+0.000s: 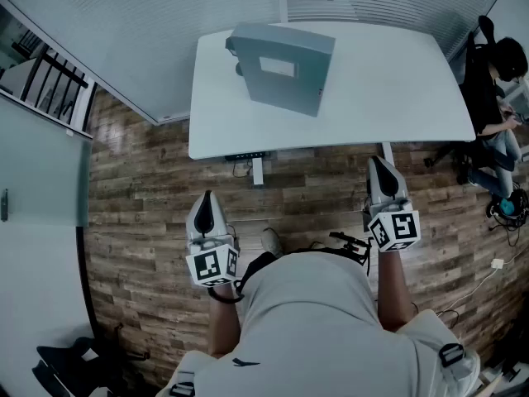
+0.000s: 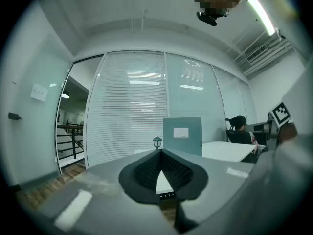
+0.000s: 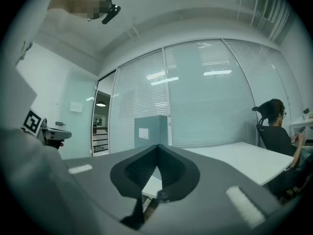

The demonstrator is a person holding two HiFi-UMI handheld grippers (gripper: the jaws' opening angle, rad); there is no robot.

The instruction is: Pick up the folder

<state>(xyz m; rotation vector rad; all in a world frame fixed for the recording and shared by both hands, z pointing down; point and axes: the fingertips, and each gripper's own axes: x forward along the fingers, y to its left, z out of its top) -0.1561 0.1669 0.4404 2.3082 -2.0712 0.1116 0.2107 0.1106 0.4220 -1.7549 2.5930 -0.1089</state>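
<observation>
step in hand: approach not yet begun. the folder, a rigid grey-blue box file with a white label, stands upright near the far left of the white table, untouched. the left gripper and right gripper are held level, well short of the table, jaws pressed together on nothing. next move, as judged: advance, part the jaws, and clamp the smooth, flat-sided spine.

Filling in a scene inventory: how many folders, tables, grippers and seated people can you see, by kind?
folder: 1
table: 1
grippers, left gripper and right gripper: 2
seated person: 1
Total: 5
</observation>
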